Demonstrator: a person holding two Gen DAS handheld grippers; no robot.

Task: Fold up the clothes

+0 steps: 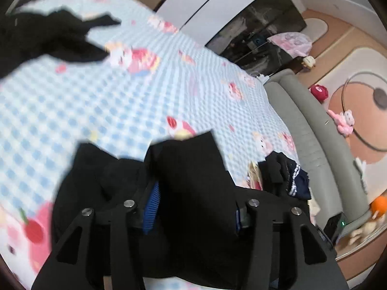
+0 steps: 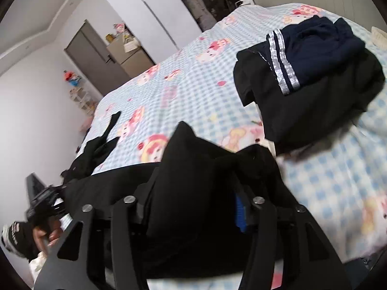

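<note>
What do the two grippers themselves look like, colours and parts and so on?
Both match: the left gripper and right gripper have matte black angular linkage arms with triangular cut-outs, round silver pivot bolts, and ribbed blue finger pads. No cables show. The person's hand wears a black cuff with white lettering.

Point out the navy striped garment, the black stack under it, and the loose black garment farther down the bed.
Navy garment (image 2: 321, 53): right wrist view, on its dark body.
Black stack (image 2: 314, 106): right wrist view, top face.
Loose black garment (image 2: 96, 149): right wrist view, crumpled middle.
</note>
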